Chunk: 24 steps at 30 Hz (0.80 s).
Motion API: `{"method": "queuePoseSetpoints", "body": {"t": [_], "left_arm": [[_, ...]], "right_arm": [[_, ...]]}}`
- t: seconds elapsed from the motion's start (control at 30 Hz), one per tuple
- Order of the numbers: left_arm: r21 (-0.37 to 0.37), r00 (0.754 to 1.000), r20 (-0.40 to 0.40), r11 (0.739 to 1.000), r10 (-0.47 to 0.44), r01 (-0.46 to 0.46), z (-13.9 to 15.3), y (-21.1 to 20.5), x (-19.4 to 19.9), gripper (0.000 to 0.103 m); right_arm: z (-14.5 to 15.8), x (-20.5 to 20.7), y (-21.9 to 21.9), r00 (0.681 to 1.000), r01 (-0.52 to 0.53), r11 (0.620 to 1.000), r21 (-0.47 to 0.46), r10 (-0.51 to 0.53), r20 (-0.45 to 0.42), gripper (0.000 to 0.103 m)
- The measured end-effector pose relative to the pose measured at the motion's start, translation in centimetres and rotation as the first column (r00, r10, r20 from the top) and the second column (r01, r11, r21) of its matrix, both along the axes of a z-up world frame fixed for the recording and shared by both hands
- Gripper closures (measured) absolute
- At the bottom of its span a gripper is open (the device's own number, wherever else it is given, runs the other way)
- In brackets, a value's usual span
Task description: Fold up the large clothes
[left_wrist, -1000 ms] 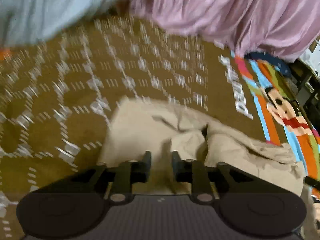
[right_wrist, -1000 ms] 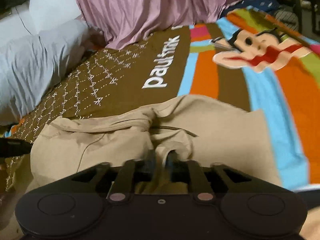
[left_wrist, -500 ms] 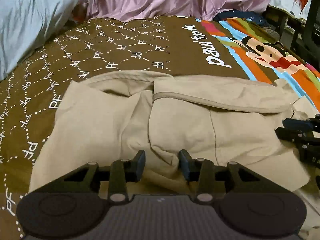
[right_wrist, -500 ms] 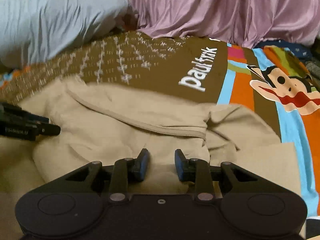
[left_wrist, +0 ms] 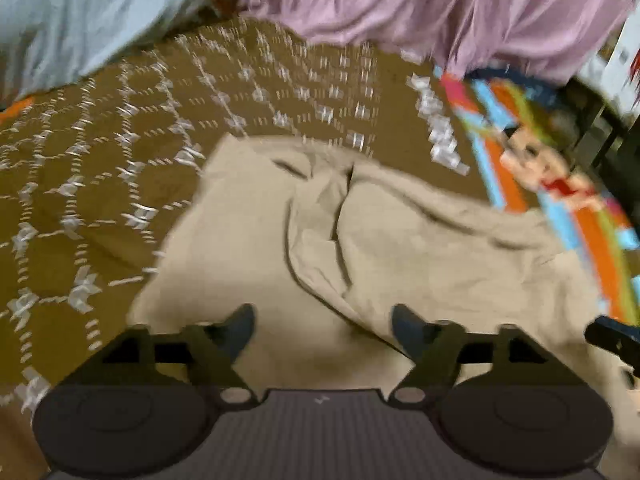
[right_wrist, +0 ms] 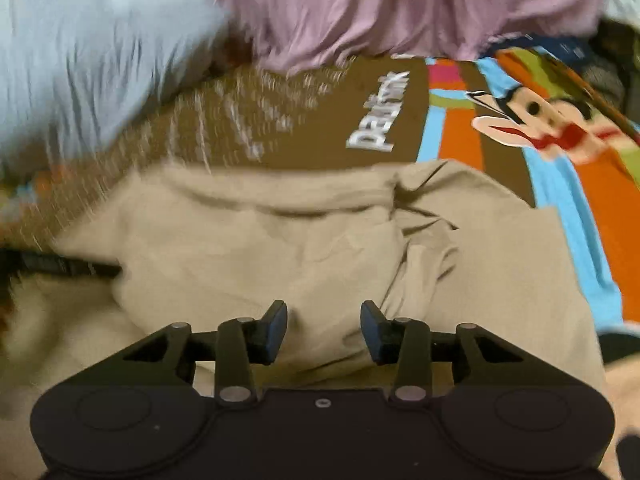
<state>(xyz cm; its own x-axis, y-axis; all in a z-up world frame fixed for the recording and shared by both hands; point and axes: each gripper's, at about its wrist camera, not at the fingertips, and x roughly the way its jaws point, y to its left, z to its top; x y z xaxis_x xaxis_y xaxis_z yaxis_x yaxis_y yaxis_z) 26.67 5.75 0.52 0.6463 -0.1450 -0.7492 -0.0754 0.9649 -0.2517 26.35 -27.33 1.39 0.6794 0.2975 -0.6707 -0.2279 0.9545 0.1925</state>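
On the bed, over a brown patterned bedspread (left_wrist: 120,184) with a striped cartoon panel at its right: one large beige garment (left_wrist: 420,248), rumpled, partly folded, lying flat.

Position: directly ahead of and below both grippers, its cloth running under both sets of fingertips. Long axis: roughly side to side across both wrist views; the far edge lies toward a pink drape (left_wrist: 440,8) and a pale grey pillow (left_wrist: 100,12).

Left gripper (left_wrist: 323,326): jaws wide apart, having just been opening; cloth lies beneath the gap, neither pad pressing it. Nothing held.

Right gripper (right_wrist: 323,326): jaws moderately apart, having just been opening; beige garment (right_wrist: 280,240) lies below the gap, pads clear of it. Nothing held.

Relation of note: a raised crease runs away from the left fingers, slightly right of centre; a bunched ridge lies just right of the right fingers. Each gripper's black tip shows at the other view's edge, so the two flank the garment's near side. Neither is clearly nearer; the next fold likely calls for both.
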Motion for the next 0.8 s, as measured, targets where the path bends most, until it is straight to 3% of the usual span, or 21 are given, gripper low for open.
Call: {"method": "queuePoseSetpoints", "body": {"t": [0.1, 0.17, 0.27, 0.37, 0.47, 0.57, 0.67, 0.8], "left_arm": [[0.050, 0.995, 0.098, 0.999, -0.009, 0.004, 3.5, 0.8, -5.7, 0.002], [0.106, 0.988, 0.150, 0.994, -0.045, 0.029, 5.3, 1.0, -9.9, 0.000], [0.182, 0.981, 0.181, 0.982, -0.074, 0.041, 6.9, 1.0, -15.5, 0.000], [0.210, 0.980, 0.185, 0.977, -0.070, 0.031, 6.8, 0.9, -20.5, 0.000], [0.245, 0.980, 0.172, 0.968, -0.095, 0.051, 5.9, -0.1, -24.4, 0.000], [0.313, 0.973, 0.151, 0.942, -0.172, 0.118, 4.8, -1.4, -26.6, 0.000], [0.382, 0.965, 0.121, 0.908, -0.233, 0.171, 3.8, -3.2, -27.6, 0.000], [0.485, 0.939, 0.070, 0.834, -0.337, 0.264, 2.8, -6.1, -28.0, 0.000]], "right_arm": [[4.6, -5.1, -1.3, 0.995, -0.051, 0.999, -0.013, 0.052, 0.085, 0.049], [7.5, -9.6, -2.4, 0.984, -0.094, 0.995, -0.039, 0.099, 0.149, 0.027], [10.2, -15.9, -3.6, 0.965, -0.139, 0.985, -0.101, 0.158, 0.210, 0.017], [11.3, -21.6, -4.3, 0.951, -0.141, 0.973, -0.182, 0.184, 0.247, 0.003], [10.6, -26.1, -3.8, 0.941, -0.153, 0.948, -0.278, 0.225, 0.251, 0.001], [8.5, -28.6, -2.2, 0.934, -0.195, 0.907, -0.373, 0.287, 0.211, 0.001], [5.9, -29.7, -0.2, 0.926, -0.238, 0.853, -0.465, 0.344, 0.157, 0.001], [1.9, -29.4, 2.6, 0.908, -0.341, 0.746, -0.572, 0.418, 0.004, 0.001]]}}
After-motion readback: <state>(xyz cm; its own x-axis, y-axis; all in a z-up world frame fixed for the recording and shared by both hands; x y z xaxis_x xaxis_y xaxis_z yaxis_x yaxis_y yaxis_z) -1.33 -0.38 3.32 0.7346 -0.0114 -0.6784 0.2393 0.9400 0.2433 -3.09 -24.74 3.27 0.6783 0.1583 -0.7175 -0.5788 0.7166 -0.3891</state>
